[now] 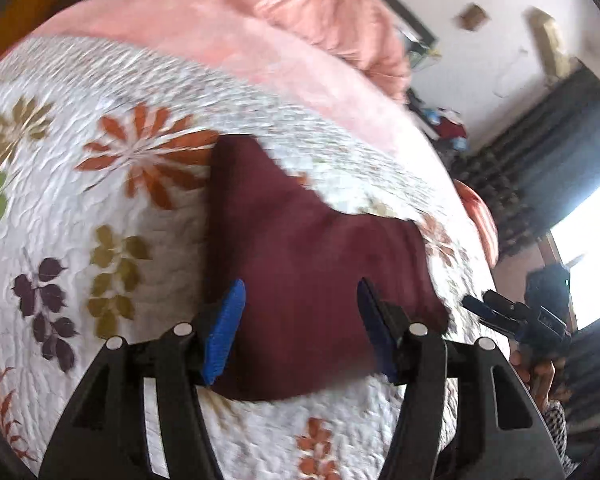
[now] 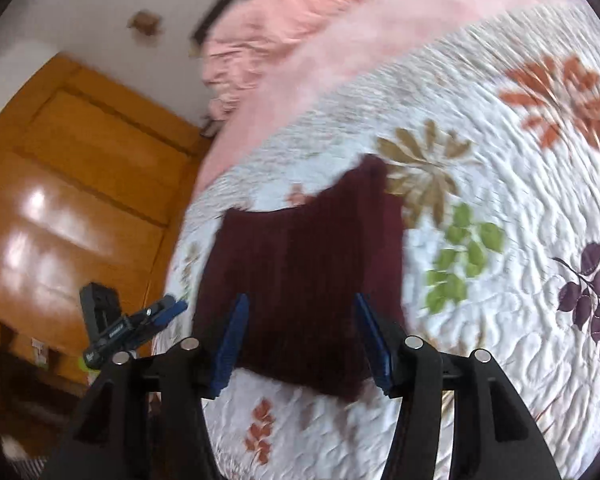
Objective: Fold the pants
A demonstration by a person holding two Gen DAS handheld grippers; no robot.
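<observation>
The dark maroon pants [image 1: 300,248] lie folded into a compact block on the floral quilt [image 1: 100,184]. My left gripper [image 1: 300,292] is open and empty, hovering above the near part of the pants. The right gripper shows at the bed's right edge in the left wrist view [image 1: 484,308]. In the right wrist view the pants [image 2: 300,264] lie below my right gripper [image 2: 298,308], which is open and empty above them. The left gripper shows at the bed's left edge [image 2: 168,312]. Both views are blurred by motion.
A pink blanket [image 1: 300,12] and pink sheet [image 1: 220,36] lie at the far end of the bed. A wooden wardrobe [image 2: 72,184] stands left of the bed. Dark curtains [image 1: 548,152] and a bright window [image 1: 592,248] are to the right.
</observation>
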